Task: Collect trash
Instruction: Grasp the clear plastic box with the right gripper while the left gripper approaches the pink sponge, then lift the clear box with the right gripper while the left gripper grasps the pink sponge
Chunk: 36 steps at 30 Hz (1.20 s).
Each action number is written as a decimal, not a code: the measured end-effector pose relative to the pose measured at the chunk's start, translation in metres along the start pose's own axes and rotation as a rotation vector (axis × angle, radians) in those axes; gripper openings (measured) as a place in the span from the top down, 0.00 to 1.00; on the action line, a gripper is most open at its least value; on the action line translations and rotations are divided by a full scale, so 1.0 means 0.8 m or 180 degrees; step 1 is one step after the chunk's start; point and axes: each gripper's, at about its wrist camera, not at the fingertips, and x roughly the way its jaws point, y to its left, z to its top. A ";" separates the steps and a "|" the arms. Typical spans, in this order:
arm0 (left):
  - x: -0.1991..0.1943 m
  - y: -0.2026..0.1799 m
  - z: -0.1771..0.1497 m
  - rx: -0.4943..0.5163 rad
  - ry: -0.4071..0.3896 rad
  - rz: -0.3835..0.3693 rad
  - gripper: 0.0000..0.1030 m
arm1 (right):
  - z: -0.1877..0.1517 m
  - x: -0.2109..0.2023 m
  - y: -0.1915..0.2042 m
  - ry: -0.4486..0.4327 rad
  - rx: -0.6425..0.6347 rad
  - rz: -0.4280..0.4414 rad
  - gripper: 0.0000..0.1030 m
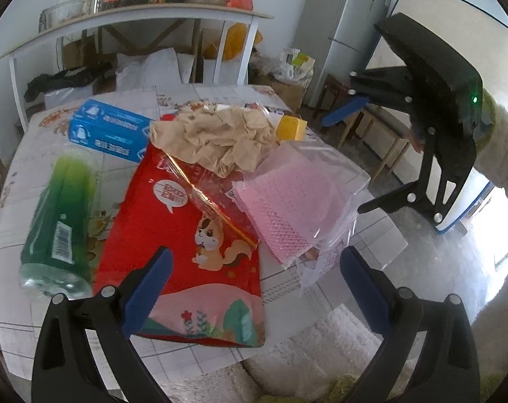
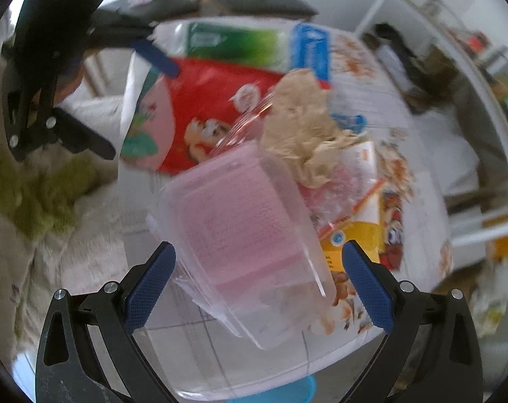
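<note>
1. The left gripper (image 1: 254, 275) hangs over the near edge of the round table with the printed white cloth (image 1: 35, 174), its blue-padded jaws spread wide and holding nothing.
2. Under it lies a flat red snack bag with a cartoon squirrel (image 1: 186, 235).
3. A crumpled sheet of tan paper (image 1: 217, 137) sits on the far end of that bag.
4. Right of the bag rests a clear plastic clamshell box with a pink mesh pad inside (image 1: 297, 201), jutting past the table edge.
5. The right gripper (image 2: 259, 282) is also wide open, empty, with the clear box (image 2: 240, 221) lying between its fingers, not touched.
6. A green plastic bottle (image 1: 60, 221) lies on its side left of the bag; a blue carton (image 1: 109, 132) sits beyond it.
7. A yellow carton (image 2: 358, 231) lies just beside the clear box.
</note>
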 end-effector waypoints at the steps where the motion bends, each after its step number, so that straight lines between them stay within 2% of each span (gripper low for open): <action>1: 0.003 -0.001 0.002 0.0005 0.0020 -0.0005 0.05 | 0.002 0.004 0.001 0.0017 -0.0067 0.0032 0.08; 5: 0.008 -0.008 0.006 0.0101 0.0040 -0.0016 0.05 | 0.009 0.021 0.007 0.0115 -0.0302 0.0167 0.08; 11: 0.013 -0.013 0.011 0.0200 0.0060 -0.0016 0.05 | 0.012 0.025 0.019 0.0027 -0.0433 0.0078 0.10; 21: -0.006 -0.015 0.009 0.0198 -0.0077 0.0041 0.05 | 0.005 -0.039 0.038 -0.0180 -0.0441 -0.0283 0.14; 24: -0.015 -0.013 0.007 0.0198 -0.0125 0.0050 0.05 | 0.000 -0.056 0.034 -0.0270 -0.0244 -0.0420 0.15; 30: -0.021 -0.018 0.003 0.0265 -0.0135 -0.0009 0.05 | -0.027 -0.088 0.018 -0.0466 0.0461 -0.0660 0.16; 34: -0.014 -0.033 -0.002 0.0416 -0.0063 -0.0159 0.05 | -0.064 -0.108 0.001 -0.0679 0.1259 -0.0762 0.16; 36: -0.007 -0.046 -0.004 0.0564 -0.0023 -0.0206 0.05 | -0.091 -0.116 -0.008 -0.0843 0.1819 -0.0782 0.16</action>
